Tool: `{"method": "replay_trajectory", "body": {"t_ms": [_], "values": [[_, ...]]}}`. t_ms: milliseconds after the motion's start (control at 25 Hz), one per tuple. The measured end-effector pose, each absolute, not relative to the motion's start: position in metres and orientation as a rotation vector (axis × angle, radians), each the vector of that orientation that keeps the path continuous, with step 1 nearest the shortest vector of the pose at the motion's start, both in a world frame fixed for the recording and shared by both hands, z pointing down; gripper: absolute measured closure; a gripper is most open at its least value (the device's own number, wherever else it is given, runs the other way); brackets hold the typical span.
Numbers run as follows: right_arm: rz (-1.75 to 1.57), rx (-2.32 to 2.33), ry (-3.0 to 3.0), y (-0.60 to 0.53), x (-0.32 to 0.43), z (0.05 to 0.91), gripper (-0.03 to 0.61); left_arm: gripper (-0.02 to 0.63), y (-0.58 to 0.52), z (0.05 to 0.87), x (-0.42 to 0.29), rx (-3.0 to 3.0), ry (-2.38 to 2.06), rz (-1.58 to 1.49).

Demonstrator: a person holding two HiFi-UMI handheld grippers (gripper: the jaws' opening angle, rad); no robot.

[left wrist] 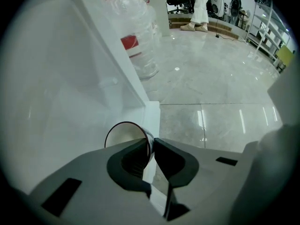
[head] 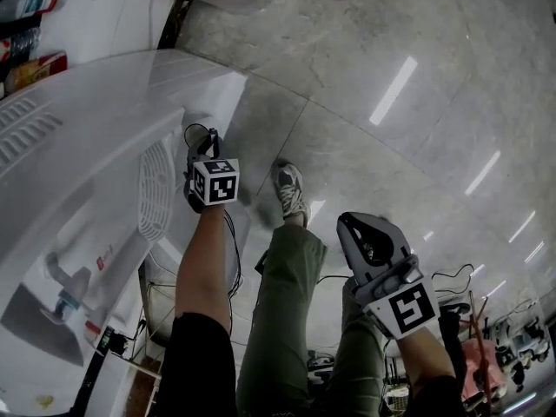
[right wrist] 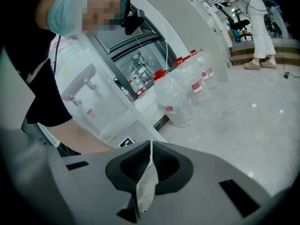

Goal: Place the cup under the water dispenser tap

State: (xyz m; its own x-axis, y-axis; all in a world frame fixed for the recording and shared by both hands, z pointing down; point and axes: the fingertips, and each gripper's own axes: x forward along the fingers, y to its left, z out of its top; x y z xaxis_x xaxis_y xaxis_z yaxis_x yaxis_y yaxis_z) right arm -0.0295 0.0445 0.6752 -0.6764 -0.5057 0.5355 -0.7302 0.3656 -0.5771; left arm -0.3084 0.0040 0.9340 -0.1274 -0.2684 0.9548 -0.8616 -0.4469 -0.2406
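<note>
A cup [left wrist: 123, 136] with a dark rim and pale inside hangs in my left gripper [left wrist: 152, 143], whose jaws are shut on its rim wall, one inside and one outside. It hangs beside the white water dispenser [left wrist: 65, 83]. From the head view, the left gripper [head: 200, 150] points steeply down by the dispenser's [head: 95, 137] front corner, and the taps [head: 65, 278] lie lower left. My right gripper [head: 354, 227] hovers over the floor to the right. Its jaws [right wrist: 151, 146] are shut with nothing in them. The dispenser's taps [right wrist: 77, 89] also show in the right gripper view.
Several large water bottles [right wrist: 183, 93] with red labels stand on the floor beside the dispenser; one [left wrist: 133, 36] is close to the left gripper. The person's leg and shoe [head: 291, 191] stand between the grippers. Cables [head: 452, 276] trail on the glossy floor. Another person [left wrist: 201, 8] stands far off.
</note>
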Motion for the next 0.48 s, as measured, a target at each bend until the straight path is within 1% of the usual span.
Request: {"method": "replay_trajectory", "body": {"t_ms": [480], "values": [[1.131,1.094,-2.447,0.087,0.027,0.589,0.534,0.555,0.056,0.834,-0.233,1.704,-1.269,1.569]]}}
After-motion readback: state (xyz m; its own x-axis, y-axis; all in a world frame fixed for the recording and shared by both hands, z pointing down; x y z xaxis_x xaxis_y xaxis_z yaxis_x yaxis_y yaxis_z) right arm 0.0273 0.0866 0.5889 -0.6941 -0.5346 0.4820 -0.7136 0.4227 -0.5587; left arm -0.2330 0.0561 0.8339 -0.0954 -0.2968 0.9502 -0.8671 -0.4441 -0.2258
